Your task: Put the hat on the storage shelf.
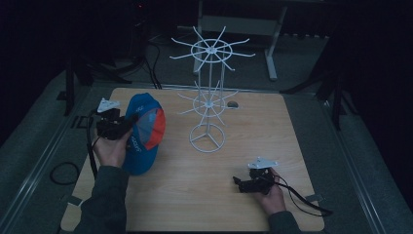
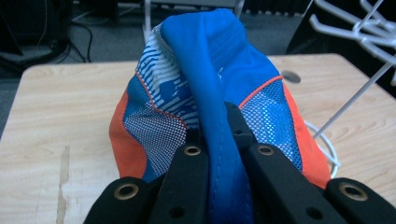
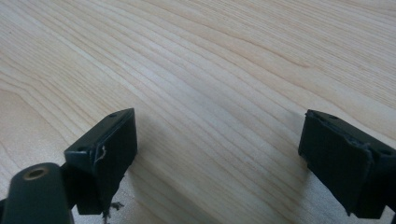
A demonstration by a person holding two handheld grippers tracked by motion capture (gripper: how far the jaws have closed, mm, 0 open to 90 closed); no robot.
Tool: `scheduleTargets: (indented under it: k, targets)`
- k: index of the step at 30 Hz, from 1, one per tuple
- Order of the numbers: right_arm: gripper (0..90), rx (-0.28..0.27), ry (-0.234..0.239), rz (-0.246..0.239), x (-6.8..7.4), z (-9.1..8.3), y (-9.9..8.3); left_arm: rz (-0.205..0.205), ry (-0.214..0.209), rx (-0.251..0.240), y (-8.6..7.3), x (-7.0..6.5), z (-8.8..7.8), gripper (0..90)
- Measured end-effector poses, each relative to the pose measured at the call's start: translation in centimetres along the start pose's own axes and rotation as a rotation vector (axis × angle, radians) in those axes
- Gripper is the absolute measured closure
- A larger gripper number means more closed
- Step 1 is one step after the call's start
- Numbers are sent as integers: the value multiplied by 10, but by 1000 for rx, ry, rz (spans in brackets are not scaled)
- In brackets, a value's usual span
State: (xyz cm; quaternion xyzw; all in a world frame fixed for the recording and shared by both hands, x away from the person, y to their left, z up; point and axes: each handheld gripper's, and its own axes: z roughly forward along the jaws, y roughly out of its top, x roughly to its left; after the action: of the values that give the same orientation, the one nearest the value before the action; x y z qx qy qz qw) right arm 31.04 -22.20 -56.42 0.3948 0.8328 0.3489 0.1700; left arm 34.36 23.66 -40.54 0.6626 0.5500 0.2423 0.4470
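A blue cap (image 1: 142, 131) with orange and white mesh panels is lifted at the table's left. My left gripper (image 1: 127, 127) is shut on its blue edge. In the left gripper view the cap (image 2: 205, 88) bulges up between the two black jaws, which pinch the blue fabric at my left gripper (image 2: 219, 133). A white wire rack (image 1: 209, 92) with two tiers of radiating hooks stands at the table's middle. My right gripper (image 1: 238, 184) rests low at the front right, open. In the right gripper view my right gripper (image 3: 219, 154) has bare wood between its wide-apart jaws.
The wooden table (image 1: 253, 146) has rounded corners and a small round hole (image 1: 233, 104) behind the rack. The rack's ring base (image 1: 208, 139) sits just right of the cap. Cables (image 1: 63, 173) lie on the dark floor at the left; a table frame (image 1: 270, 44) stands beyond.
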Motion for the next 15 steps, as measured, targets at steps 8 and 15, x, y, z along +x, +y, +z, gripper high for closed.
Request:
scheduleTargets:
  k: [8,15]
  targets:
    - [114,-1,0,0,0,0,0,14,-4,-22,9,2,-2,898]
    - [114,0,0,0,0,0,0,17,-24,-47,17,3,-6,898]
